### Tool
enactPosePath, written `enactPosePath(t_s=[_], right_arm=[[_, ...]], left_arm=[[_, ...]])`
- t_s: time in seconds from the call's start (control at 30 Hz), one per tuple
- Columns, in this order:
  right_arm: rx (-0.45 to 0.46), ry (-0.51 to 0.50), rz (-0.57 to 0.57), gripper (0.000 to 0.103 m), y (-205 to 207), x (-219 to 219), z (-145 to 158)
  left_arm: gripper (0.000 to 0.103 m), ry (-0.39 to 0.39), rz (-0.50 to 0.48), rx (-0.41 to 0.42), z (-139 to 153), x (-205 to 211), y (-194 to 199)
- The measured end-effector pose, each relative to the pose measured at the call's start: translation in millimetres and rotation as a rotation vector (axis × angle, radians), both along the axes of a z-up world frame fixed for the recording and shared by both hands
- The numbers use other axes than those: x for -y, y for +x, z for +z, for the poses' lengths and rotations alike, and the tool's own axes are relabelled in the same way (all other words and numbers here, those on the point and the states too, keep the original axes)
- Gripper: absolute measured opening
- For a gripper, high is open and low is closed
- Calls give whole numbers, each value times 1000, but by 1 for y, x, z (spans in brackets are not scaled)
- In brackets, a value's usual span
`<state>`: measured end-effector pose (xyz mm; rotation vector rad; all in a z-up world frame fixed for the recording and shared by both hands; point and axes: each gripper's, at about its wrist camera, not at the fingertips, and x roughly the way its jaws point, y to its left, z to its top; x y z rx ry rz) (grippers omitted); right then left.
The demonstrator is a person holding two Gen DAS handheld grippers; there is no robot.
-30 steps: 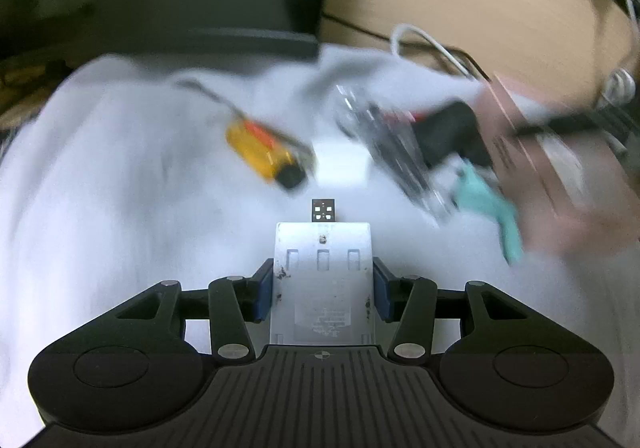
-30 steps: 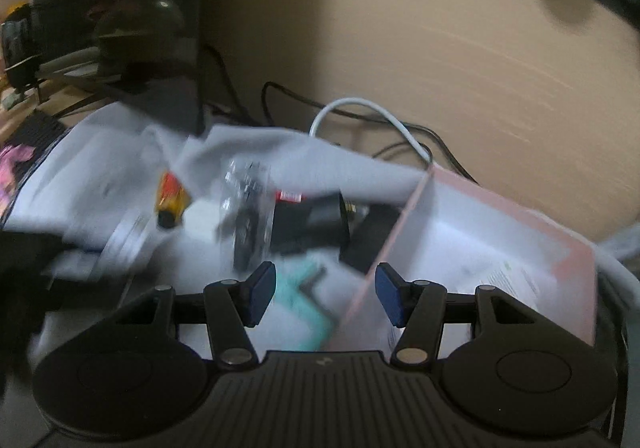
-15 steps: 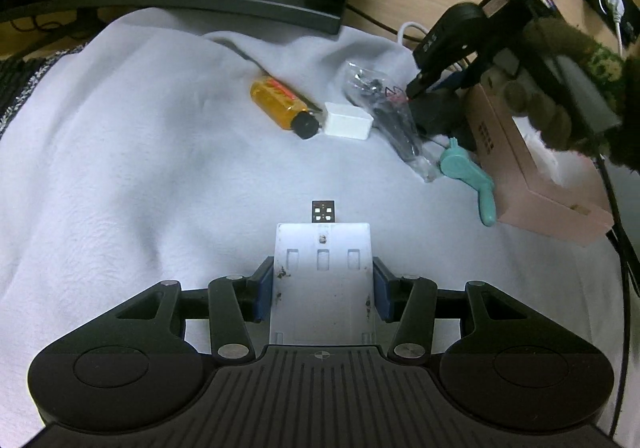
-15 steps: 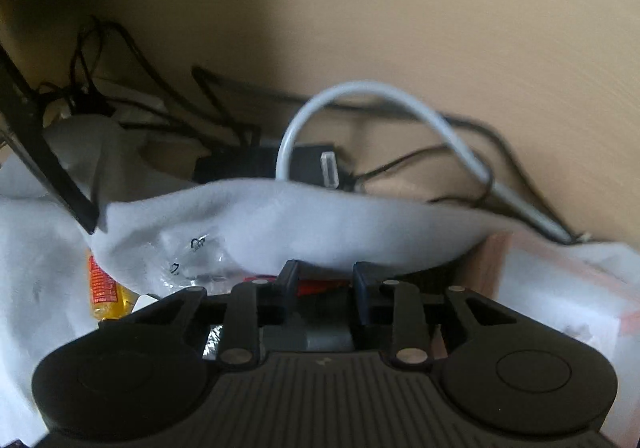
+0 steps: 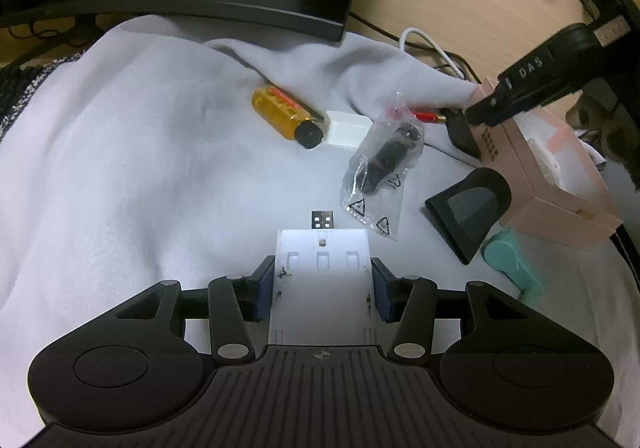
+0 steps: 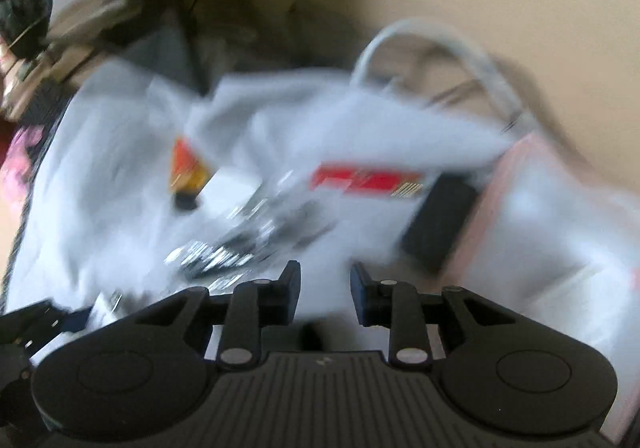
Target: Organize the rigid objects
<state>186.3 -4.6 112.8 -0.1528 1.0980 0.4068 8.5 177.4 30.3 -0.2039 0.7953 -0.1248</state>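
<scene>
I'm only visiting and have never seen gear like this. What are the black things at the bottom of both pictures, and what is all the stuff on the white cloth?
They are handheld grippers, one in each of a person's hands, each with a camera looking along its two fingers.

The sharp picture is from the left gripper, shut on a flat white USB device.

On the white cloth lie an amber bottle, a small white block, a clear bag of dark parts, a black wedge-shaped piece and a teal plastic piece, beside a pink box.

The blurred picture is from the right gripper, open and holding nothing.
</scene>
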Motion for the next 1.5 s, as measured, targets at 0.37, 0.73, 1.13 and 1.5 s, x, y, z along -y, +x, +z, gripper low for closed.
enactPosePath(t_s=[0.37,0.73,1.13,1.5], right_arm=[[-23,-160,-136,2,25,33,-8],[-12,-258,-292,15,97,3,-37],[-59,-181,-95,12,43,-7,-47],[-130,-27,-263,18,60,53,-24]], left_arm=[[53,2,9,0,0,0,1],[53,36,9,1,1,5,1],[53,45,25,12,-1,9,-2],[53,53,28,21,-1,10,-4]])
